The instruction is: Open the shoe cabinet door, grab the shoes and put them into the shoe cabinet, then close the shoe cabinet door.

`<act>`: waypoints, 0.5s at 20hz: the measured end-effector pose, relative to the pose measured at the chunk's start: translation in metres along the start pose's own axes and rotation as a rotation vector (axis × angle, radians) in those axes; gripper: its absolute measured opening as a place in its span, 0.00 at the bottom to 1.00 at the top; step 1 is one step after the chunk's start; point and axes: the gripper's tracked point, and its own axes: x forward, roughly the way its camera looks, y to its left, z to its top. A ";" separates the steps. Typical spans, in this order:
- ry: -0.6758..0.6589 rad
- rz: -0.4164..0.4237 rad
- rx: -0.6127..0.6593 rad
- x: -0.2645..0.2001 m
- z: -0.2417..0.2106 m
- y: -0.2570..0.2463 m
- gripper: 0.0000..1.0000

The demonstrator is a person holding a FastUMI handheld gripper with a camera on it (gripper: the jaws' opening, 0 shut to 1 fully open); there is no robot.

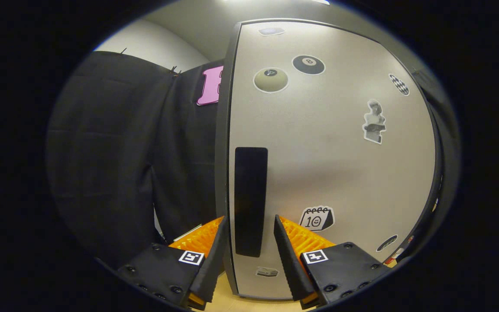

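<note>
The pale grey shoe cabinet door (336, 164) stands close in front of me, with several stickers on it. A tall black handle strip (251, 201) runs down near its left edge, and the door's dark side face (222, 151) shows beside it. My gripper (249, 234) is open and straddles the strip. The left finger (215, 255) lies just outside the door's left edge. The right finger (288, 255) lies on the door face just right of the strip. I cannot tell whether either finger touches the door.
The booth's black cloth wall (124, 164) hangs left of the cabinet. A light wooden floor (223, 299) shows below the door. A small red and white thing (396, 256) peeks past the door's lower right edge, too small to identify.
</note>
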 end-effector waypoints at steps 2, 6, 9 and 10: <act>0.031 -0.025 0.033 0.006 -0.005 -0.004 0.55; 0.028 -0.067 0.037 0.007 -0.003 0.000 0.36; 0.014 -0.031 0.002 0.006 -0.004 0.001 0.16; 0.022 -0.005 0.010 0.004 -0.005 0.001 0.16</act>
